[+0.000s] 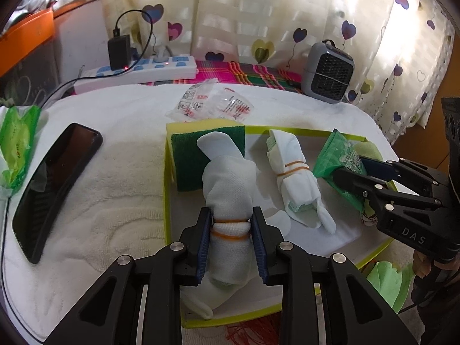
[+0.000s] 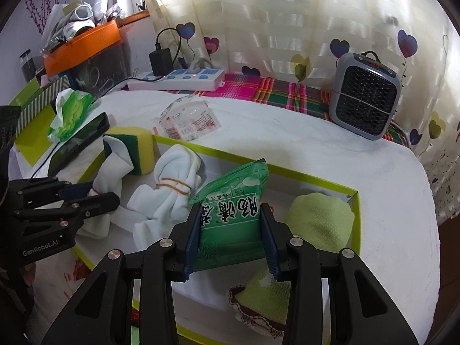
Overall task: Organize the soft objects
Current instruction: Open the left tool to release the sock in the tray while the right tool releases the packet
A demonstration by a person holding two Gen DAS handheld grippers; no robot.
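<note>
Far left on the white towel-covered desk [image 1: 120,172]: crumpled green plastic tissue pack [image 1: 18,143], then long black smartphone [image 1: 54,189] lying flat. Behind these, white power strip with blue sockets [image 1: 138,70] and a black charger plugged in.

Next, shallow white tray with lime-green rim [image 1: 166,201]. In its far left corner, yellow sponge with dark green scouring face [image 1: 187,166], standing on edge. Leaning against that sponge, white sock roll bound with orange rubber bands [image 1: 228,189]; left tongs [image 1: 231,235] closed on its banded waist, blue pads pressed to both sides, sock toe trailing below the pads. Behind the tray, clear crinkled plastic wrapper with red print [image 1: 212,105].

Mid-tray, second white sock bundle tied with an orange rubber band [image 2: 169,198], lying flat, just beside the first and apart from both tongs.

Further right, green foil packet with white Chinese lettering [image 2: 233,210], gripped at its lower half by the right tongs [image 2: 232,238], top edge tilted up over the tray. Beside and beneath it, pale green knitted cloth pieces [image 2: 320,221] resting in the tray's right end. Far right at the back, small grey fan heater [image 2: 365,97] on plaid cloth.
</note>
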